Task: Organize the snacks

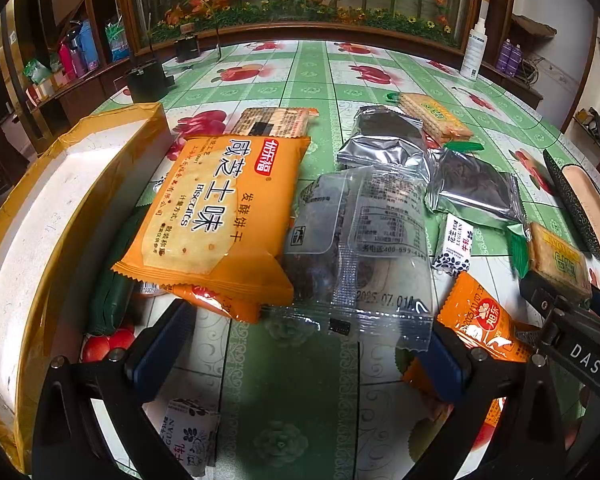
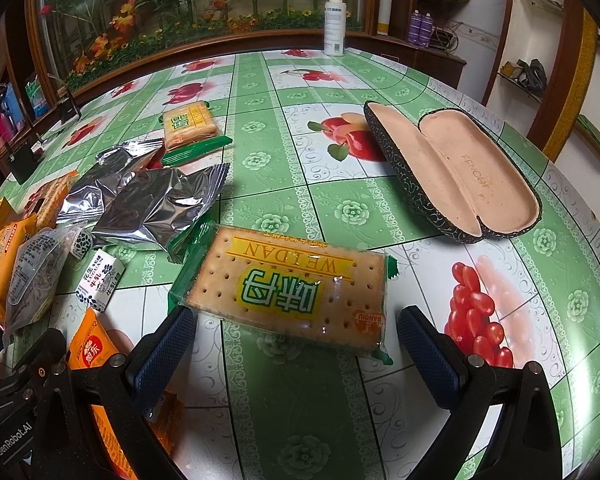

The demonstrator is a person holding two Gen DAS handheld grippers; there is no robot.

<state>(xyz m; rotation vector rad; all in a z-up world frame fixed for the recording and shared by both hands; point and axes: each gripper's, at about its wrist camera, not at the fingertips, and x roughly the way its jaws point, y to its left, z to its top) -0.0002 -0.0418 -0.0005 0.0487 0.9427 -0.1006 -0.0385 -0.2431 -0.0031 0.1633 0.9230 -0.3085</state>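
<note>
In the left wrist view my left gripper (image 1: 304,356) is open and empty, low over the table, just short of an orange biscuit pack (image 1: 216,220) and a clear packet of dark snack (image 1: 356,248). Silver foil packs (image 1: 384,140) lie beyond. A white box with yellow tape (image 1: 52,208) stands at the left. In the right wrist view my right gripper (image 2: 296,348) is open and empty, its fingers either side of the near end of a WEIDAN cracker pack (image 2: 292,288). A second cracker pack (image 2: 188,124) lies further back.
An open glasses case (image 2: 456,172) lies right of the crackers. A white spray bottle (image 2: 335,20) stands at the table's far edge. Small white nougat candies (image 2: 100,280) and an orange packet (image 2: 92,348) lie near the grippers. A black stand (image 1: 148,76) sits far left.
</note>
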